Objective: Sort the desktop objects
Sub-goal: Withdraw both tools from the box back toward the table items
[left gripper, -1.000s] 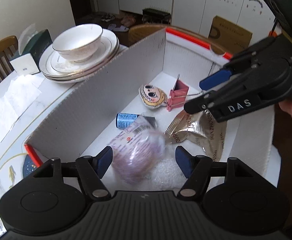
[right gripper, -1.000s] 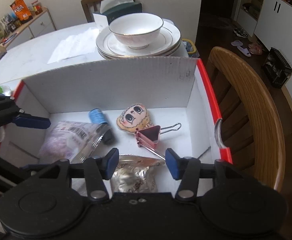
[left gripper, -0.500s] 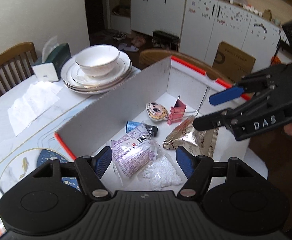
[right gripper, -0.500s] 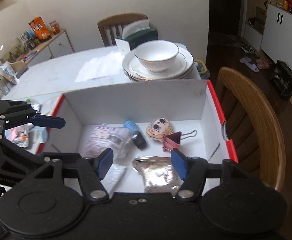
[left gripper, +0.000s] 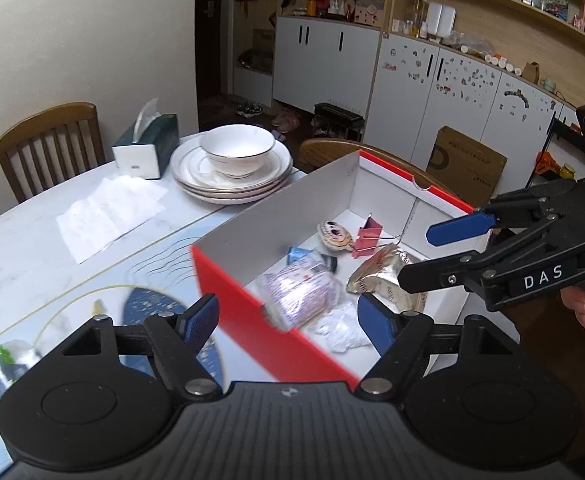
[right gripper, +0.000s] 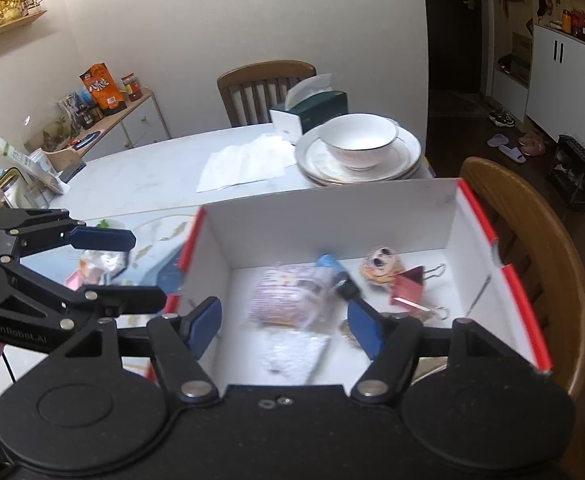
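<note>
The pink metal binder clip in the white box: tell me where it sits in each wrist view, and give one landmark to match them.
Left wrist view: the pink metal binder clip stands right of centre, at the far end of the white cardboard box with red rim, right of the flat doll-face charm.
Right wrist view: the clip lies centre-right, right of the charm.
Shared landmark: the white bowl on stacked plates.

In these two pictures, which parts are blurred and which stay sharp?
Left wrist view: the red box edge and the purple packet are smeared by motion; the bowl on the plates is sharp. Right wrist view: the packet and blue tube are blurred; the right gripper is crisp.
</note>
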### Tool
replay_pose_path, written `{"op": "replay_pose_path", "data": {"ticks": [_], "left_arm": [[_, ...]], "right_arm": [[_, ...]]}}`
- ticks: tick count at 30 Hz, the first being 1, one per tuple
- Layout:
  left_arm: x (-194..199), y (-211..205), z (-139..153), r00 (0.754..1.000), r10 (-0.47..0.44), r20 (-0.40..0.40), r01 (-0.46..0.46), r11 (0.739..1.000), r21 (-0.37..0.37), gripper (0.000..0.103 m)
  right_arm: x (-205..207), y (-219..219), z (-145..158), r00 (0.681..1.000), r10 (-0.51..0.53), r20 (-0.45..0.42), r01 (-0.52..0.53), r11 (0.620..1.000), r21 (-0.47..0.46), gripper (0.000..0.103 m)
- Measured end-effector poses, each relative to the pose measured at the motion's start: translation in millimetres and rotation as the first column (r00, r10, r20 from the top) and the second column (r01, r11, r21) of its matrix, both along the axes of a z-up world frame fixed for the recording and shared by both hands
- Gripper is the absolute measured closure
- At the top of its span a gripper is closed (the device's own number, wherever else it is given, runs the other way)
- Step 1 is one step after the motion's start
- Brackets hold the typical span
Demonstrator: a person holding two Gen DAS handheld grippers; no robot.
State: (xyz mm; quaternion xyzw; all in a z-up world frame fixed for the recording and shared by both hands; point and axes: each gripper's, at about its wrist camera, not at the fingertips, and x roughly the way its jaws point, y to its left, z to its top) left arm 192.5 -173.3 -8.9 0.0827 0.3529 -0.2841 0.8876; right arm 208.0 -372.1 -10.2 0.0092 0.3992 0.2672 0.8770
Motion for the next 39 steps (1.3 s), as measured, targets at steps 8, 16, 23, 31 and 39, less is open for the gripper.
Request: {"op": "replay_pose_path", "data": {"ticks": [8, 16, 23, 31, 39], "left_arm": [[-16, 59, 7, 0.999, 0.035, 0.030, -0.035, 0.999, -0.013, 0.022], [-28, 117, 0, 0.998, 0.053, 0.035, -0.053, 0.999, -0.013, 0.017], [-35, 159, -13, 0.997, 0.072, 0.032, -0.072, 0.997, -0.008, 0.000], [-36, 198, -34, 0.997, 0.082, -0.004, -0.082, 0.997, -0.004, 0.000], [-36, 217, -57, 0.998, 0.060, -0.003, -0.060, 0.998, 0.033, 0.000]], "right_arm": [[-21, 49, 6, 1.000, 0.008, 0.018, -0.008, 1.000, 0.010, 0.031], [-35, 104, 7, 0.999, 0.030, 0.031, -0.030, 1.000, -0.007, 0.027], [-42, 149, 0, 0.999, 0.021, 0.031, -0.020, 0.999, -0.032, 0.026], [-39, 194, -5, 0.999, 0.033, 0.039, -0.030, 0.998, -0.058, 0.025], [-37, 226, -21, 0.999, 0.039, 0.018, -0.038, 0.996, -0.078, 0.025]]}}
